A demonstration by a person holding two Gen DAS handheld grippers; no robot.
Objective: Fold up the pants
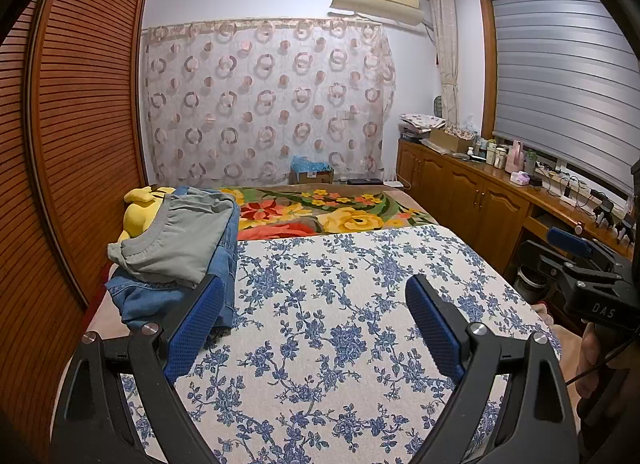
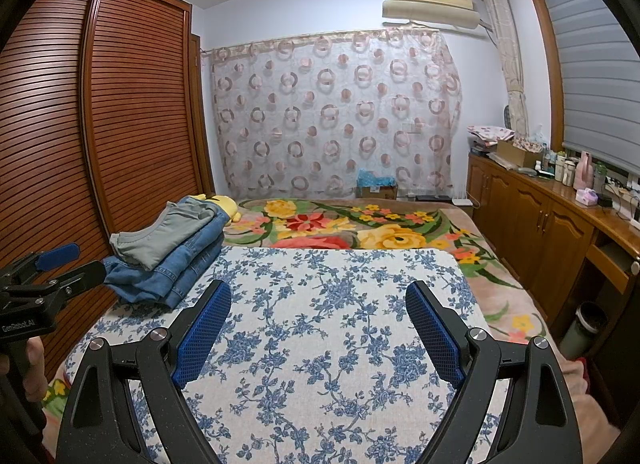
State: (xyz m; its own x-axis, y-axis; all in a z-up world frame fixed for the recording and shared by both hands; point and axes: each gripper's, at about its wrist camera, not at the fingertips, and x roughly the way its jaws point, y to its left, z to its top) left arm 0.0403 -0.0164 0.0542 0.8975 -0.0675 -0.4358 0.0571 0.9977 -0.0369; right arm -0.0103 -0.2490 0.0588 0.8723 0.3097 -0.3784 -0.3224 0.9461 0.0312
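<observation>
Ahead-left of both wide-open, empty black blue-padded grippers, left (image 1: pixel 314 304) and right (image 2: pixel 318 310): folded grey pants (image 1: pixel 180 236) stacked on folded blue denim jeans (image 1: pixel 160 296).

**Bed carrying cloth, blanket and a clothes stack**

The bed (image 2: pixel 500 328) is wearing a flowered blanket (image 2: pixel 360 228), showing at twelve o'clock. A blue-and-white floral cloth (image 2: pixel 340 324) is lying flat over it, filling the centre. At ten o'clock, a stack is sitting on the cloth's corner: folded denim jeans (image 2: pixel 160 276) underneath, folded grey pants (image 2: pixel 168 236) on top. A yellow plush toy (image 2: pixel 228 204) is resting just behind the stack.
</observation>
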